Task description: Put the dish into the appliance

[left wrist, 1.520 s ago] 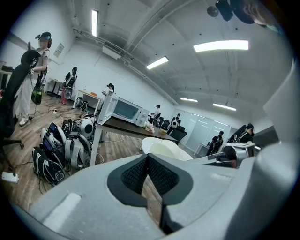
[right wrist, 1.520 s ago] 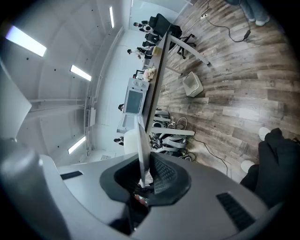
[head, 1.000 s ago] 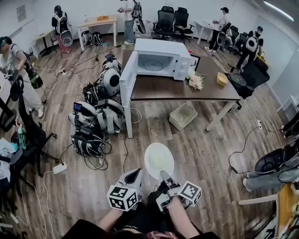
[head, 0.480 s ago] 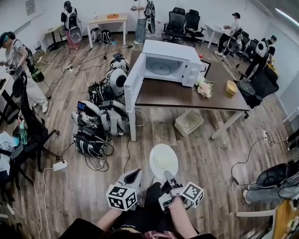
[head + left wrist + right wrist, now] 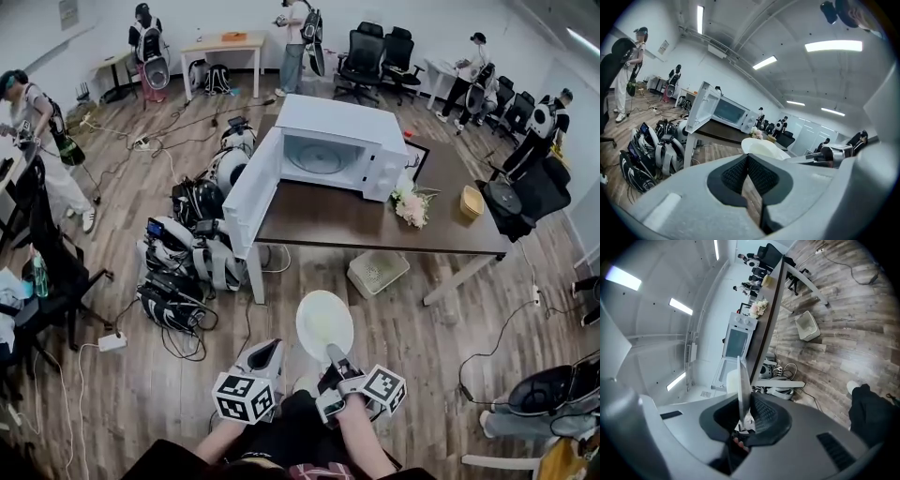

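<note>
A: Item one, the largest piece?

B: Surface (image 5: pixel 375 230), dark brown, on pale legs, ahead of you on the plank floor (image 5: pixel 441 328).

A: Item two?

B: Microwave (image 5: pixel 328 145), white, standing on the left end of that surface. Its door (image 5: pixel 251 192) is swung wide open and hangs past the surface edge, so the cavity faces you.

A: Item three?

B: Heap of packs (image 5: pixel 187 258) with cables, on the floor just left of the surface.

A: Item four?

B: Basket (image 5: pixel 378 272), white, on the floor under the surface.

A: Item five, the task piece?

B: Dish (image 5: pixel 323 321), white and round. You hold it out over the floor, well short of the surface and roughly in line with the microwave.

A: Item six?

B: Flowers (image 5: pixel 411 204), a small bunch on the surface just right of the microwave.

A: And the claws?

B: Your right claw (image 5: pixel 331 352) is clamped on the near rim of the dish, the rim pinched edge-on between the two pads. Your left claw (image 5: pixel 272 349) is clenched with nothing between its pads, held just beside the right one and clear of the dish.
</note>
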Motion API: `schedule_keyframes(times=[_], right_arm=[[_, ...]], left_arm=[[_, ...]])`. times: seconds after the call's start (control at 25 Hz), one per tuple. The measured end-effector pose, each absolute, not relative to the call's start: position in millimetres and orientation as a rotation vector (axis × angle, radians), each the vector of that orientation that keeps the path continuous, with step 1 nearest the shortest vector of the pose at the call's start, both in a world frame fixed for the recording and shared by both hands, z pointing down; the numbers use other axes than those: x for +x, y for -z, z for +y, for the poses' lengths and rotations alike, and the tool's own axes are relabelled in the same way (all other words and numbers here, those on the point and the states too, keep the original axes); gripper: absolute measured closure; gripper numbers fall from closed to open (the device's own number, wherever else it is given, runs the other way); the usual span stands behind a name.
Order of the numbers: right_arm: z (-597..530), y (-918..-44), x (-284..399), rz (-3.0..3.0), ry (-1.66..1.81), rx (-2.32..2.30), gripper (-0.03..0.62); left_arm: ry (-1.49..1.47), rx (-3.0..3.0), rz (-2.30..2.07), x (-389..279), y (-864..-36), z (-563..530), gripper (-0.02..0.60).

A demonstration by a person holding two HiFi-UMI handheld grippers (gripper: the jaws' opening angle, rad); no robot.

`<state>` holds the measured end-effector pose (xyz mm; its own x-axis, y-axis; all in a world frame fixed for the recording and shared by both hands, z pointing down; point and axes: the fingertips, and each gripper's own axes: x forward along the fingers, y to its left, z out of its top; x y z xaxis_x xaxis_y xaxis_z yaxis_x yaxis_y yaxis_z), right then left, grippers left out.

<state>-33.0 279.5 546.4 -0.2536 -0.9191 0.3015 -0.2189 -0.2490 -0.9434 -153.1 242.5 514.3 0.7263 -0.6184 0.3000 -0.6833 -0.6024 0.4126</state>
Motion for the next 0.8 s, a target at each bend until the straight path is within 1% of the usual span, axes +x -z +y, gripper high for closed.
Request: schedule_keyframes(times=[0.4,0.6,0.8], right_arm=[[219.6,-553.6,38.4,1.478,1.587,-1.414,0.545],[203.0,-555.8,59.1,1.490,1.610,-1.400,0.545],[197.5,-562.5,67.9,1.478,1.630,-1.394,0.545]], left_arm=[[-0.135,2.393,-1.056,-84.6,-517.3,185.2,0.572],[-0.146,2.387,-1.064,-60.2,-520.8,171.4,0.572],[-0.176,2.380,-1.059,-49.4,-527.5,166.2,0.572]])
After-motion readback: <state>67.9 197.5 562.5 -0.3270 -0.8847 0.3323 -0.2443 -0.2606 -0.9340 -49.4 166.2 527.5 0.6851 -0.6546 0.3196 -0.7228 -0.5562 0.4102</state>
